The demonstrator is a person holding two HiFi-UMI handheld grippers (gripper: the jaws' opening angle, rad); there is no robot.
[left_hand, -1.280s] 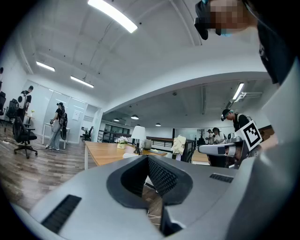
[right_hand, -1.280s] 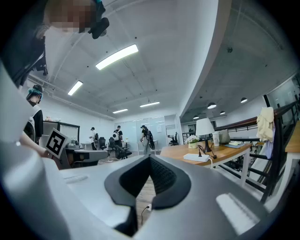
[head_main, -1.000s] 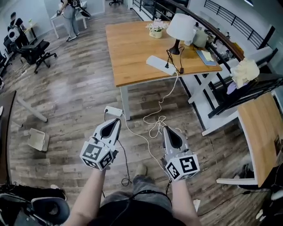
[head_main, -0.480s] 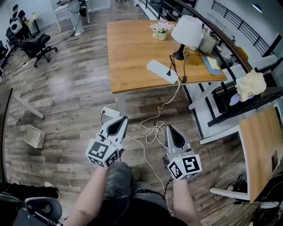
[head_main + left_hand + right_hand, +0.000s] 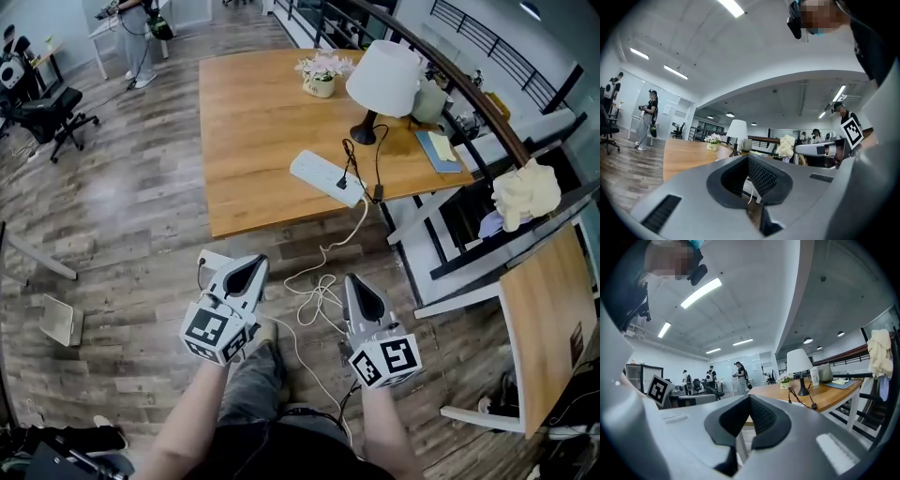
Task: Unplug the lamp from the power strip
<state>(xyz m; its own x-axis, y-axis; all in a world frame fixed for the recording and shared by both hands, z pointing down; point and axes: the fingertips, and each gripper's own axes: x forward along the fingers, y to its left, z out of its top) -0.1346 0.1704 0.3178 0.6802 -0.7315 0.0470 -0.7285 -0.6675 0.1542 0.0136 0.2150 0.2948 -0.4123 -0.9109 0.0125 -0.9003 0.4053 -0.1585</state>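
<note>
The lamp, with a white shade and a black base, stands on the wooden table. Its black cord runs to a black plug sitting in the white power strip near the table's front edge. A white cable drops from the strip to the floor. My left gripper and right gripper are held side by side over the floor, short of the table, both shut and empty. The lamp appears far ahead in the left gripper view, and the lamp stands on the table in the right gripper view.
A small pot of flowers and a blue book share the table. A white box and a flat tray lie on the floor. Another wooden desk stands at the right, an office chair far left.
Both grippers have moved forward together over the floor toward the table, which now sits closer and more to the left in view. Their jaws stayed shut.
</note>
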